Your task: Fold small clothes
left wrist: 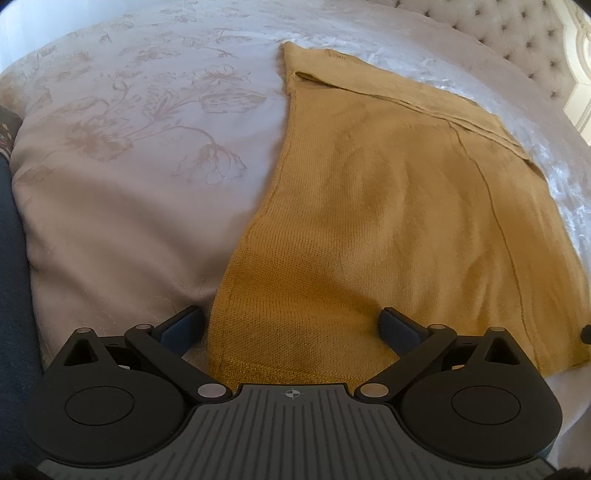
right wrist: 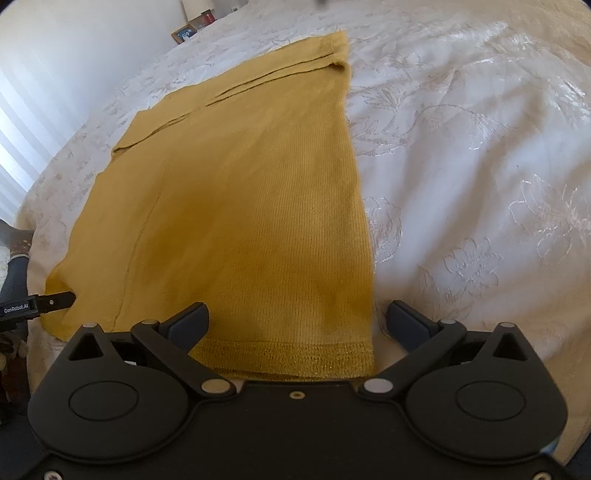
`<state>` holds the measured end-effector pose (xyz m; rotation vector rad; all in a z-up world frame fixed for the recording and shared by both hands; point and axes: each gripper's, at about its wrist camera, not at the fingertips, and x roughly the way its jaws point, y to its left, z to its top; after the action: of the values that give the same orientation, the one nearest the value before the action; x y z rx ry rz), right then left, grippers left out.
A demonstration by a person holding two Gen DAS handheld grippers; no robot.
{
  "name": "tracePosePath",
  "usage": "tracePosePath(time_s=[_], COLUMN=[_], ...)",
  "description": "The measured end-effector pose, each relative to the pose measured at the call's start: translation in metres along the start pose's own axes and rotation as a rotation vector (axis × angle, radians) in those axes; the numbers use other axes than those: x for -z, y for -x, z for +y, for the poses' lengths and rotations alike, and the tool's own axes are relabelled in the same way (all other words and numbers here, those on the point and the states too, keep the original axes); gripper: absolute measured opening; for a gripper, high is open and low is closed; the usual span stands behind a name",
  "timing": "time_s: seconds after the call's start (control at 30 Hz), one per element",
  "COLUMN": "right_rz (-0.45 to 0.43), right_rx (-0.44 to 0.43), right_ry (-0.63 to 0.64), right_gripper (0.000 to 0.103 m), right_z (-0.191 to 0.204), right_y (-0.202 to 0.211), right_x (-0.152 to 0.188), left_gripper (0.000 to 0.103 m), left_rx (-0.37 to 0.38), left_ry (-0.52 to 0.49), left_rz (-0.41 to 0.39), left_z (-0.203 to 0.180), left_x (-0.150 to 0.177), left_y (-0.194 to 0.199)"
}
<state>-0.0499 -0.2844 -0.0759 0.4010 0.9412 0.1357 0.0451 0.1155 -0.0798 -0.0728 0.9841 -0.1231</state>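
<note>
A mustard-yellow knit garment [left wrist: 388,206] lies flat on the bed, folded lengthwise, its hem nearest me. It also shows in the right wrist view [right wrist: 251,206]. My left gripper [left wrist: 291,325] is open, its fingers straddling the hem's left corner, just above the cloth. My right gripper [right wrist: 297,319] is open, its fingers straddling the hem's right corner. The left gripper's fingertip [right wrist: 55,301] shows at the garment's left edge in the right wrist view.
The bed has a pale floral-embroidered cover [left wrist: 129,147] [right wrist: 461,166]. A tufted headboard [left wrist: 517,40] stands at the far right in the left view. A small framed object [right wrist: 184,33] and a white wall lie beyond the bed. My dark sleeve [left wrist: 11,258] is at left.
</note>
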Motion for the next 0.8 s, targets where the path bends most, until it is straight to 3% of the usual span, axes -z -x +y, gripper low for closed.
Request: tracePosePath(time_s=[0.27, 0.57, 0.8], right_rz=[0.014, 0.015, 0.012], right_rx=[-0.014, -0.018, -0.015], right_ry=[-0.006, -0.002, 0.008], right_gripper=[0.103, 0.103, 0.103], right_z=[-0.001, -0.001, 0.000], right_y=[0.000, 0.000, -0.001], right_x=[-0.003, -0.002, -0.001], left_gripper=[0.100, 0.082, 0.080], left_rx=[0.010, 0.017, 0.043], left_ry=[-0.010, -0.014, -0.032], left_rz=[0.004, -0.013, -0.017], left_z=[0.000, -0.001, -0.005], left_x=[-0.002, -0.002, 0.001], left_y=[0.000, 0.007, 0.015])
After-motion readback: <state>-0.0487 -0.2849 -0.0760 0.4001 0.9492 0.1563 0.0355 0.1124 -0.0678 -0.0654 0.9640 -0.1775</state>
